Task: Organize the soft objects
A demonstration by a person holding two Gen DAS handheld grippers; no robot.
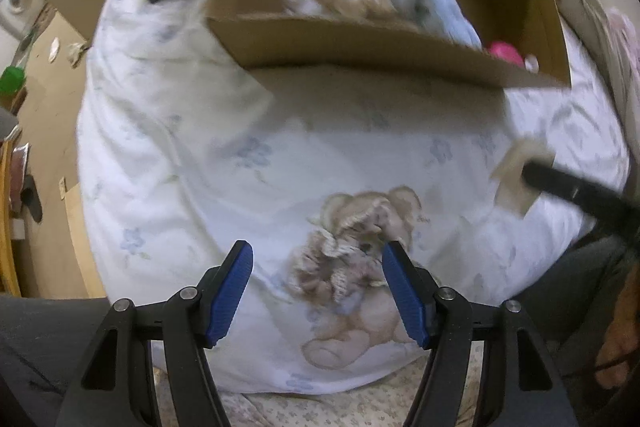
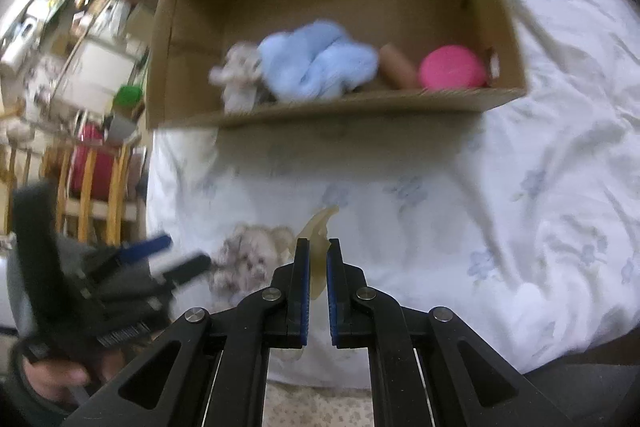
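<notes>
On the bed (image 1: 180, 147), over a white quilt printed with pale blue flowers and a teddy bear, we work both grippers just short of the cardboard box (image 2: 360, 107) that lies ahead of us. Our right gripper (image 2: 318, 247) has its fingers nearly closed on a thin, pale cream piece (image 2: 320, 227), perhaps a sponge or a scrap of foam, which sticks up between the pads and, in the left view, shows as a flat pale slab (image 1: 516, 179) lifted clear of the quilt. Our left gripper (image 1: 318, 259) stands wide open and holds nothing; its fingers sit either side of a frilly beige scrunchie (image 1: 340, 255) that rests on the printed bear. Already in the box we see a blue cloth (image 2: 320, 67), a small pale fluffy thing (image 2: 238, 75), a pink ball (image 2: 452, 67) and a brown roll (image 2: 396, 67). The pictures are blurred with motion, so we cannot judge the grip closely, but it looks to be on the lower edge of the cream piece only: a quick swing toward the box could let it slip out short of the front wall. On the left, closing too low could pinch quilt along with the scrunchie and drag the cover, nudging the box.
</notes>
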